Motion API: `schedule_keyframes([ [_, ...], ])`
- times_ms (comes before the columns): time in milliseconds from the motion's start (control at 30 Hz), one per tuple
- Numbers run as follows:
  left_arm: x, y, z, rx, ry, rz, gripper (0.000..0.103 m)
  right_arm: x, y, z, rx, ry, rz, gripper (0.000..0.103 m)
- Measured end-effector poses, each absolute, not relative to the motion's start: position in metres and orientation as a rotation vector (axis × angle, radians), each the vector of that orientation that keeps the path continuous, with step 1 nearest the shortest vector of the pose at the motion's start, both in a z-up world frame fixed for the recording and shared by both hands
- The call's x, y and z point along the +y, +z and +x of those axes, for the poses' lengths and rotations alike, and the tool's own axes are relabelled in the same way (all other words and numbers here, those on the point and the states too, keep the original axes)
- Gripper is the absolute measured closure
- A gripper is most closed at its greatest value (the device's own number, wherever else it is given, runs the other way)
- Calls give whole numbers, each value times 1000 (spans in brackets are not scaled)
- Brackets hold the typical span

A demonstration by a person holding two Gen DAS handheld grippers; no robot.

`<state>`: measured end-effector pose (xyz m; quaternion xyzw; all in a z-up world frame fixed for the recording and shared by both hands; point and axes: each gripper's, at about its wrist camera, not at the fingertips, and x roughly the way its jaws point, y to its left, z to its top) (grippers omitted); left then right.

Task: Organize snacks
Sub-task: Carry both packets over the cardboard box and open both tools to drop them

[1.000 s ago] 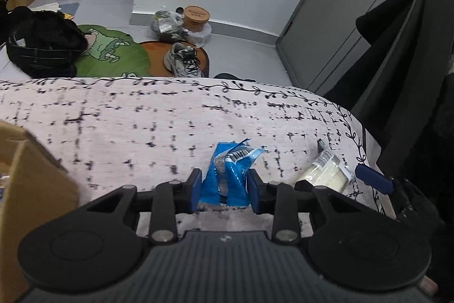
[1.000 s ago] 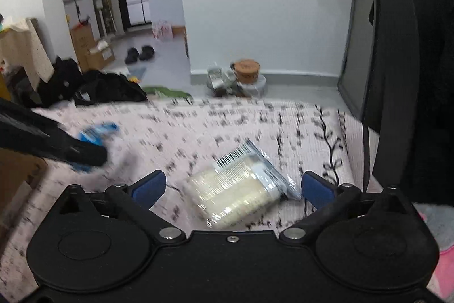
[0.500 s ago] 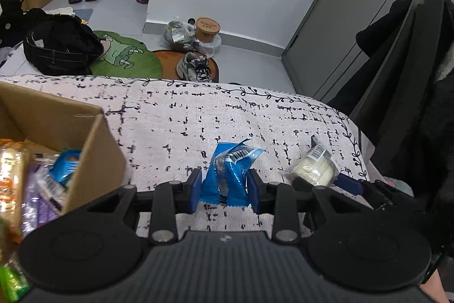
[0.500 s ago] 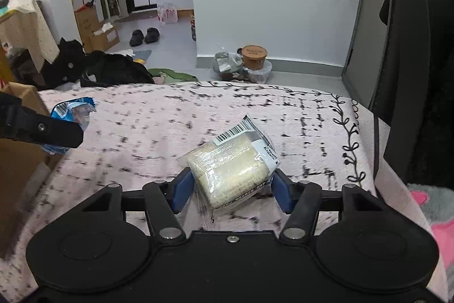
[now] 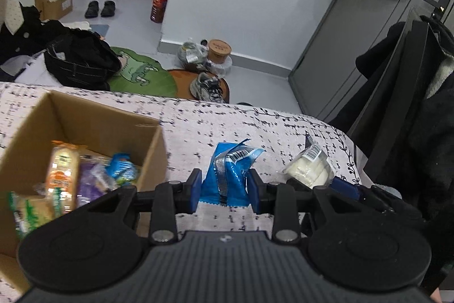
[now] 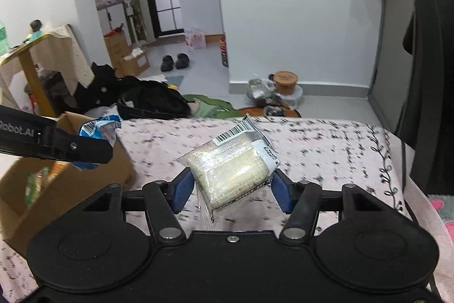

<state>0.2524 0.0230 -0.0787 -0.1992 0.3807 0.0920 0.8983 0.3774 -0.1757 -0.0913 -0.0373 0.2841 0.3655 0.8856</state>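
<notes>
Two snacks are held off the patterned pink-white cloth: the left gripper pinches one crinkled blue foil packet, and the right gripper, its jaws just closed, clamps one clear-wrapped pale cake. Only the left view looks into the open brown cardboard box, packed with several snacks. Bare cloth lies between the box and the cloth's far edge.

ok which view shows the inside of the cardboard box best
The left wrist view: it looks down into the cardboard box, showing the packets lying inside. The right wrist view catches only its outer side and a sliver of contents, partly behind the left hand-held gripper.
</notes>
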Motion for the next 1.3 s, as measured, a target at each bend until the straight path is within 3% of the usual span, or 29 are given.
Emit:
schedule_keyframes([
  [1200, 130, -62, 147, 792, 464, -492, 70, -89, -61, 309, 551, 1047, -50, 45],
  [1300, 130, -63, 141, 804, 484, -482, 66, -85, -61, 307, 564, 1064, -46, 44],
])
